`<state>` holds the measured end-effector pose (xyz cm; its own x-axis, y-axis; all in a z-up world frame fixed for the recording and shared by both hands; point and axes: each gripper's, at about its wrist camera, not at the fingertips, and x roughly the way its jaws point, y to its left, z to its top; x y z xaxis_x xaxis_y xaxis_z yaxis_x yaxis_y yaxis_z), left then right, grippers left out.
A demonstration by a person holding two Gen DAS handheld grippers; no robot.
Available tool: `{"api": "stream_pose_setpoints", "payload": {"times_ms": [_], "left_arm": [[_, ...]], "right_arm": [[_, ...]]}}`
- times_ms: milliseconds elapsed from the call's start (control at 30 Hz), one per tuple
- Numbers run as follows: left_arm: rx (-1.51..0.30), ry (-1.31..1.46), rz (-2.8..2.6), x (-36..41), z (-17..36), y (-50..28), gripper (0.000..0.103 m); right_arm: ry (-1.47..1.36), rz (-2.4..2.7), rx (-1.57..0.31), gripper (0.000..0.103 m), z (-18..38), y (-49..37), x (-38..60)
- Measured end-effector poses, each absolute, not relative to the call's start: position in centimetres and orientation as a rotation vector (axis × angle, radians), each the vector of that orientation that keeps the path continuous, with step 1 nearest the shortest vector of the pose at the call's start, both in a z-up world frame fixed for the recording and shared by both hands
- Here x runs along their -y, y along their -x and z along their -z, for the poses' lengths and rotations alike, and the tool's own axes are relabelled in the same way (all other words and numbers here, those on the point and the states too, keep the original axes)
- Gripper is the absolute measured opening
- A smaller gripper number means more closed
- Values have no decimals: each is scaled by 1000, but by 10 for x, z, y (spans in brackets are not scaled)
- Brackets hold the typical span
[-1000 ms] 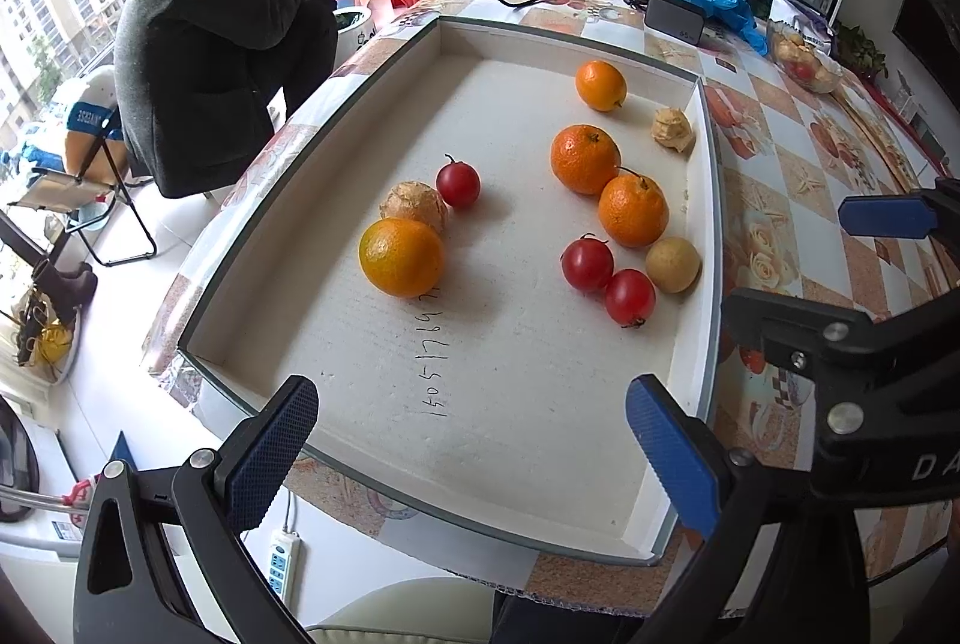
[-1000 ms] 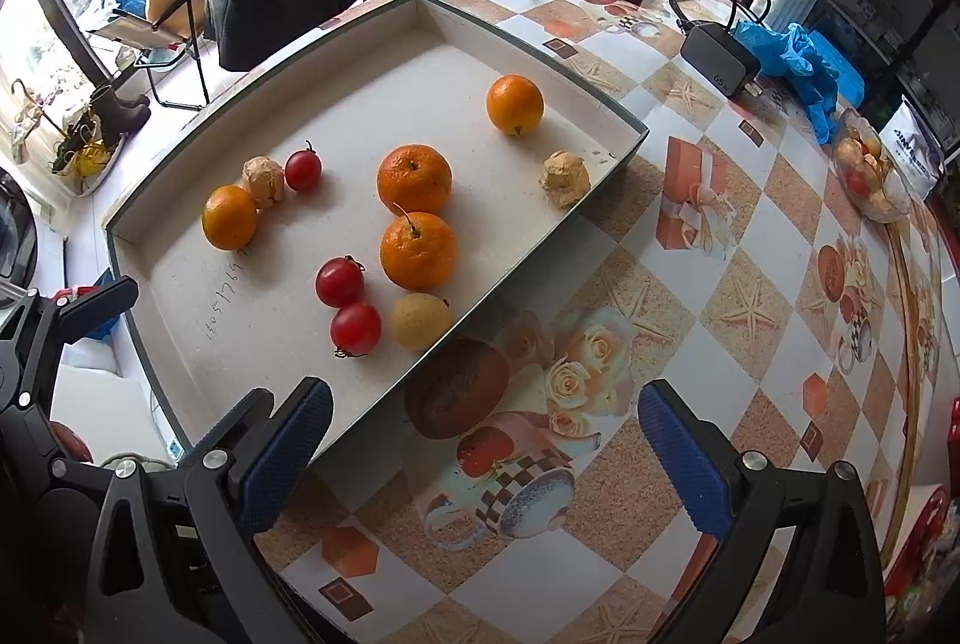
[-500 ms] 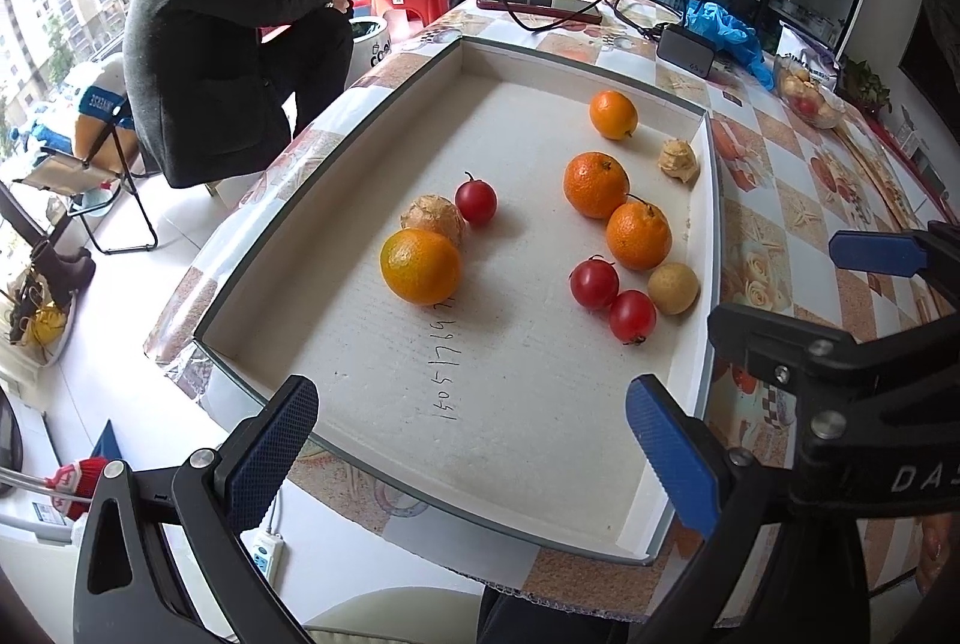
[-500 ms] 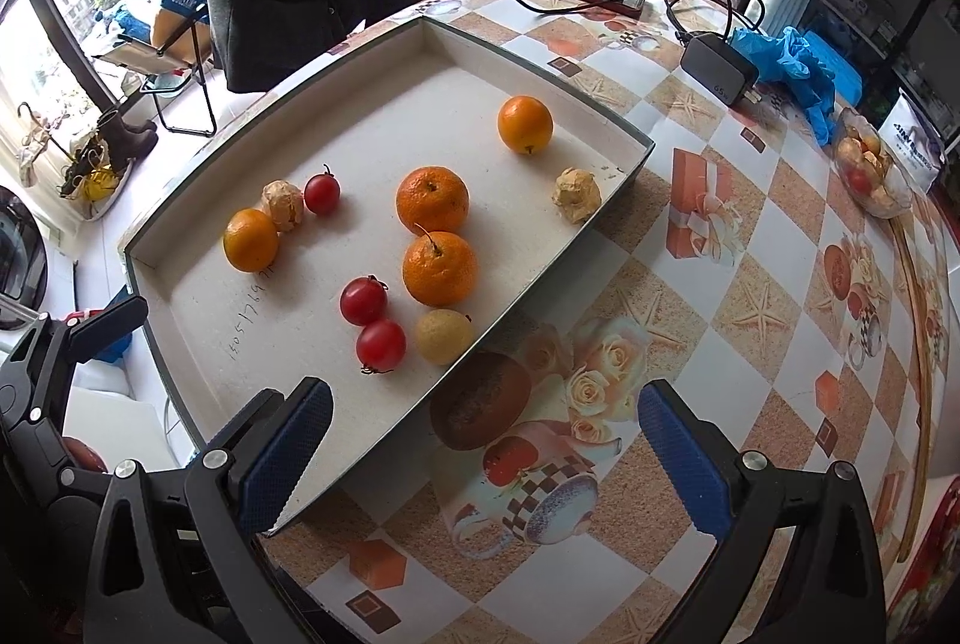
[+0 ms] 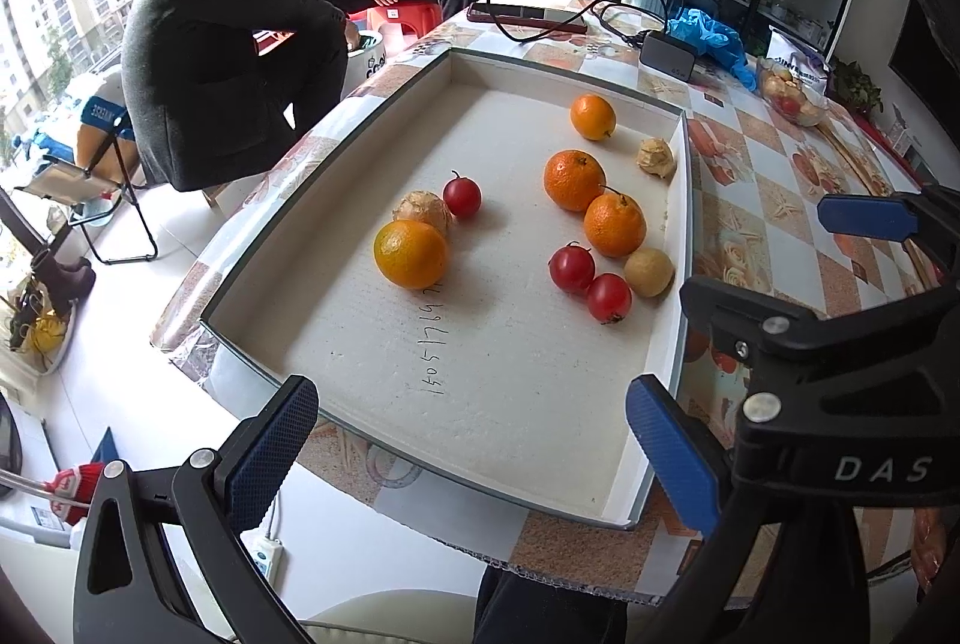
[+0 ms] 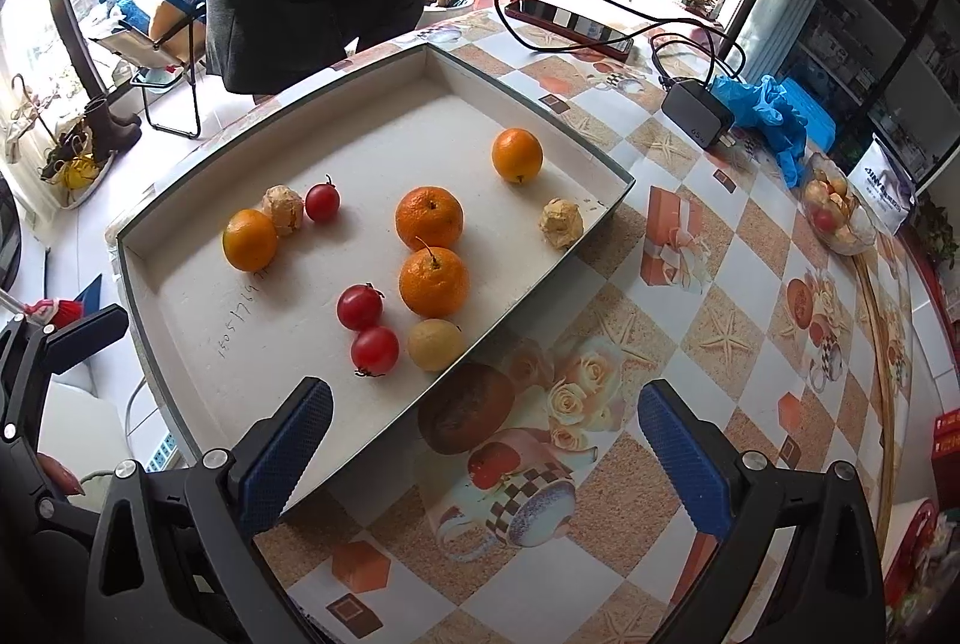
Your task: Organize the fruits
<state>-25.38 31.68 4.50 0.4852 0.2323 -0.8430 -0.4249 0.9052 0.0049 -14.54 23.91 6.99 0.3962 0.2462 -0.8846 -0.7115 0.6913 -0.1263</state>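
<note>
A white foam tray (image 5: 372, 380) (image 6: 180, 308) lies on the patterned table. It holds several oranges, e.g. (image 5: 411, 254) (image 6: 433, 282), red cherry tomatoes (image 5: 572, 268) (image 6: 374, 349), a yellow-brown round fruit (image 5: 649, 272) (image 6: 435, 344) and two wrinkled tan fruits (image 5: 656, 157) (image 6: 283, 209). My left gripper (image 5: 471, 455) is open and empty above the tray's near edge. My right gripper (image 6: 486, 455) is open and empty above the tablecloth beside the tray's right wall; it also shows in the left wrist view (image 5: 867, 218).
A phone (image 6: 569, 23), cables, a black charger (image 6: 699, 113), blue gloves (image 6: 771, 113) and a glass bowl of fruit (image 6: 837, 212) sit at the table's far side. Two people (image 5: 222, 68) sit beyond the far left table edge.
Both grippers have drawn back and tilted up a little, so the tray and fruits sit lower and nearer the frame centre. Both stay open. No fruit has moved.
</note>
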Motion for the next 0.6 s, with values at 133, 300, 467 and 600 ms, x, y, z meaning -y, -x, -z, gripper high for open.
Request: {"api": "stream_pose_setpoints", "payload": {"times_ms": [133,300,467,600], "left_arm": [[-987,219,-418,-319,-45,257,103],[-997,211,-433,-321,-45,256,103],[-998,206,-435,-321,-45,255,103],[-1001,202,-434,-322,-44,255,103]], "right_arm": [[542,-649,-984,103,-71,147,-239],[551,-651,-984,103,-71,148,-240],[543,-654,-982,103,-73,148,-241],[546,-659,-983,103,-73,148,-242]]}}
